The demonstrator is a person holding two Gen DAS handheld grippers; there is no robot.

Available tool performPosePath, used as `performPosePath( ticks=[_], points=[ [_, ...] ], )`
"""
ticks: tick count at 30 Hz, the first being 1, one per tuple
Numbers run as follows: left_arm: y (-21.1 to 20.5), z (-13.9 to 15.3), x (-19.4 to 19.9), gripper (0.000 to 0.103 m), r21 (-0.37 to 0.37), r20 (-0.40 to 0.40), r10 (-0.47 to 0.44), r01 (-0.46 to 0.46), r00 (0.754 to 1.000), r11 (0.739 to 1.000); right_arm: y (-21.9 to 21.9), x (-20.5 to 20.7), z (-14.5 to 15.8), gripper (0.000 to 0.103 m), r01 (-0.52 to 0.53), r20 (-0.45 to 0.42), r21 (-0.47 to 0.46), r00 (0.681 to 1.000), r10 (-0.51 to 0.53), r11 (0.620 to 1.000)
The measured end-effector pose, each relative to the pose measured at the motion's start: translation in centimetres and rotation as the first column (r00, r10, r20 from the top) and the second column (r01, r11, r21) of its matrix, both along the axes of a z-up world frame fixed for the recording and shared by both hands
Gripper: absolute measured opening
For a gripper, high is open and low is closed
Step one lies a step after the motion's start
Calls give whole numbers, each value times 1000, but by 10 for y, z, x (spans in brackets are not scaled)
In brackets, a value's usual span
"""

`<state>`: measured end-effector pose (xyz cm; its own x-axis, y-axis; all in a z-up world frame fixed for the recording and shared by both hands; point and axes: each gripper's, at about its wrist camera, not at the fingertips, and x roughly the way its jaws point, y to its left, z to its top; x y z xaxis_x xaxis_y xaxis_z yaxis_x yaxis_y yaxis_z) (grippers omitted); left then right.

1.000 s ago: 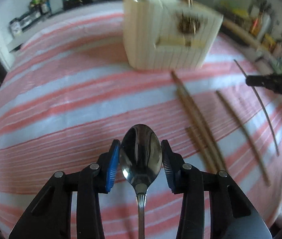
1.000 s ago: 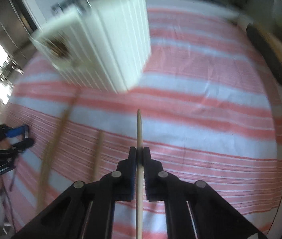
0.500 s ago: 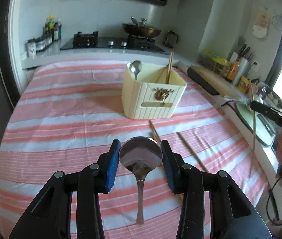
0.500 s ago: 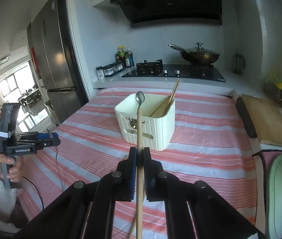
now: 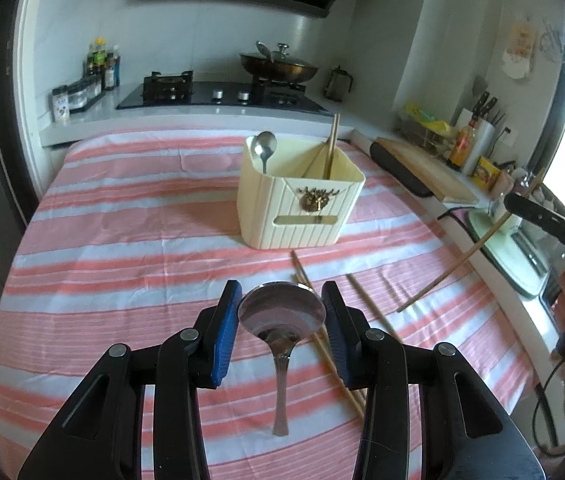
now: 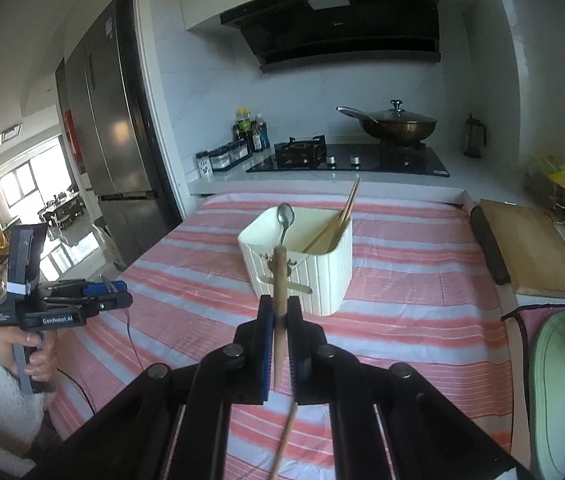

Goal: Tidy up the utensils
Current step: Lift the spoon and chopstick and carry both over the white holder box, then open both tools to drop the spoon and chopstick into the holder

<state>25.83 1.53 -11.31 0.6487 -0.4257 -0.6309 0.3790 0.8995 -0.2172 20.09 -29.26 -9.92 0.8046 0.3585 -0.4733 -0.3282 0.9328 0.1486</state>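
Note:
My left gripper [image 5: 281,312] is shut on the bowl of a steel spoon [image 5: 282,316], held above the striped cloth, handle hanging down. My right gripper [image 6: 279,316] is shut on a wooden chopstick [image 6: 280,276], held in the air; it also shows in the left wrist view [image 5: 462,260] at the right. A cream utensil holder [image 5: 298,204] stands mid-table with a spoon [image 5: 263,150] and chopsticks [image 5: 330,148] inside; it also shows in the right wrist view [image 6: 302,256]. Several chopsticks [image 5: 322,320] lie on the cloth in front of the holder.
The table has a pink and white striped cloth [image 5: 122,240]. A stove with a wok [image 5: 278,66] and spice jars [image 5: 82,88] stand behind it. A cutting board [image 6: 530,248] lies at the right, a fridge [image 6: 110,152] at the left.
Both grippers have risen from close over the table and tilted up to a level view. Each keeps its utensil. The chopstick in the right gripper now tilts forward toward the holder.

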Motion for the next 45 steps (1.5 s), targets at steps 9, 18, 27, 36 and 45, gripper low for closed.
performPosePath(
  ticks=[9, 18, 27, 36, 45],
  points=[
    [2, 28, -1, 41, -22, 34, -13, 14, 999, 1000, -14, 2, 6, 7, 8, -6, 28, 1000, -8, 1000],
    [-5, 58, 12, 41, -36, 60, -50, 52, 997, 998, -23, 15, 19, 7, 16, 7, 42, 1000, -16, 999],
    [-6, 141, 70, 41, -115, 177, -16, 37, 984, 993, -23, 64, 85, 7, 20, 141, 24, 990, -23, 1000],
    [-39, 142, 184, 41, -197, 170, 150, -115, 974, 974, 16, 159, 96, 7, 46, 185, -52, 982, -36, 998],
    [-77, 24, 275, 42, -35, -160, 127, -135, 979, 990, 50, 268, -5, 7, -51, -264, -102, 964, 22, 994]
  ],
)
